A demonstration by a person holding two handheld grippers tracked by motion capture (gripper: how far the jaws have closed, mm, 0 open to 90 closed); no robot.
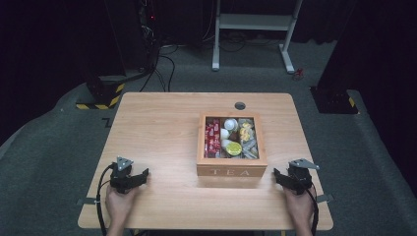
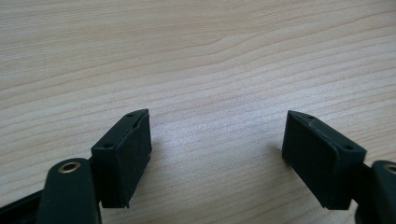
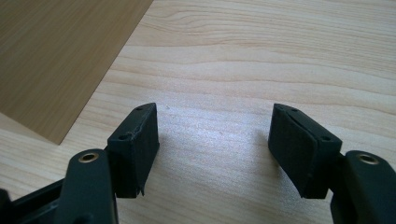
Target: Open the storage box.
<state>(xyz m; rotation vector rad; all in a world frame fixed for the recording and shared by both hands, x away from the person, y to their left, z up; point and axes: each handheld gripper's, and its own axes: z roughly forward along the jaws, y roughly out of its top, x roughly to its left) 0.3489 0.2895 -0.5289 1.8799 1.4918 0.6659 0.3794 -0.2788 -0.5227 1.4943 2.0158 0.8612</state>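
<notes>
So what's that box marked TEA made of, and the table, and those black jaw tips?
The TEA box looks like wood with a smooth mid-brown finish; faint grain shows on its side. The table shows pale wood grain with a soft sheen, possibly laminate rather than solid wood. The left gripper has matte black pads with a fine grainy texture, probably rubber or foam.

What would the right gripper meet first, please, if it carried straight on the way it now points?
Probably nothing but bare table: the right gripper, open, looks along the wood, with the tea box off to one side of its line, though depth is hard to judge.
</notes>
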